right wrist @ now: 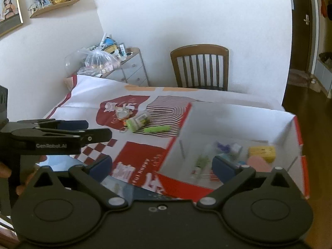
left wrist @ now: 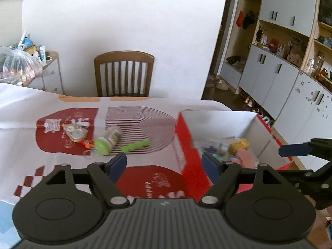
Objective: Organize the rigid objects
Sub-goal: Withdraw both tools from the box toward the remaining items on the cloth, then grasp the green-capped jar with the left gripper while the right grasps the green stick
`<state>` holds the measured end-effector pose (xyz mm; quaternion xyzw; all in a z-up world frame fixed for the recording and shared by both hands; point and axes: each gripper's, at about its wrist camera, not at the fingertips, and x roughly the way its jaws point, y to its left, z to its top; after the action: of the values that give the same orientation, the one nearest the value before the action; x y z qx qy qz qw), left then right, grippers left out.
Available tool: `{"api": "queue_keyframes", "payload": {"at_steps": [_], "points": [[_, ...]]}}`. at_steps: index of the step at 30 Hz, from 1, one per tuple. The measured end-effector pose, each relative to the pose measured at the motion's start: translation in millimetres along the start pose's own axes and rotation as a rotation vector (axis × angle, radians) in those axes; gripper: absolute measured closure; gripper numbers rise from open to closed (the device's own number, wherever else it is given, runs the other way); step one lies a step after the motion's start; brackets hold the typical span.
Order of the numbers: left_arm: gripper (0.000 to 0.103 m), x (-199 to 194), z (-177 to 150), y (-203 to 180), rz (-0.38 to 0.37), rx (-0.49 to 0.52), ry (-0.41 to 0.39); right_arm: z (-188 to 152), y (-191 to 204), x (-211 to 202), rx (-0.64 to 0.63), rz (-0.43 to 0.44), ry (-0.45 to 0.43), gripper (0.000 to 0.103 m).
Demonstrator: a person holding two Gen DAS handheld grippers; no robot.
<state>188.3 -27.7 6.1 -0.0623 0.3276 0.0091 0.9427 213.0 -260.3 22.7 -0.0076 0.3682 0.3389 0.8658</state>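
Both the left gripper (left wrist: 165,162) and right gripper (right wrist: 162,167) gape empty near the box (right wrist: 238,112), ready for the jar (left wrist: 106,140).

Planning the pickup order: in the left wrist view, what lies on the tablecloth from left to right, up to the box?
Clear tape dispenser → jar with green lid → green pen-like stick → red and white box.
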Motion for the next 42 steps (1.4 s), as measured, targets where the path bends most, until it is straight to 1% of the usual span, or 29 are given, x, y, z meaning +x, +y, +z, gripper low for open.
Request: {"api": "queue_keyframes", "payload": {"at_steps": [4, 8, 11, 16, 22, 24, 26, 28, 31, 34, 36, 38, 42], "points": [[0.021, 5, 2, 31, -0.004, -0.009, -0.011, 8, 20, 17, 0.019, -0.022, 0.007, 0.001], [0.021, 19, 4, 60, 0.003, 0.001, -0.016, 21, 34, 41, 0.070, -0.059, 0.017, 0.001], [0.021, 33, 4, 78, 0.009, 0.020, -0.025, 33, 43, 59, 0.113, -0.068, 0.023, 0.001], [0.021, 57, 4, 103, 0.019, 0.032, -0.036, 52, 60, 94, 0.155, -0.127, 0.025, 0.001], [0.021, 86, 5, 118, 0.004, 0.067, -0.040, 64, 65, 146, 0.218, -0.183, 0.085, 0.002], [0.021, 96, 4, 121, 0.001, 0.077, -0.036, 67, 63, 164, 0.251, -0.200, 0.111, 0.004], [0.021, 105, 3, 125, -0.006, 0.083, -0.027, 70, 61, 178, 0.272, -0.240, 0.127, 0.005], [0.021, 116, 3, 129, -0.007, 0.092, -0.018, 71, 57, 190, 0.299, -0.263, 0.144, 0.007], [0.021, 132, 1, 133, -0.010, 0.098, -0.004, 72, 48, 208, 0.344, -0.293, 0.172, 0.012], [0.021, 144, 1, 139, -0.018, 0.090, 0.007, 75, 43, 223, 0.363, -0.322, 0.189, 0.017], [0.021, 153, 1, 142, -0.027, 0.088, 0.018, 77, 40, 235, 0.372, -0.341, 0.200, 0.022], [0.021, 161, 1, 144, -0.029, 0.097, 0.024, 77, 36, 246, 0.384, -0.353, 0.212, 0.023], [0.021, 172, 0, 144, -0.047, 0.126, 0.023, 76, 31, 265, 0.397, -0.394, 0.239, 0.031]]}}
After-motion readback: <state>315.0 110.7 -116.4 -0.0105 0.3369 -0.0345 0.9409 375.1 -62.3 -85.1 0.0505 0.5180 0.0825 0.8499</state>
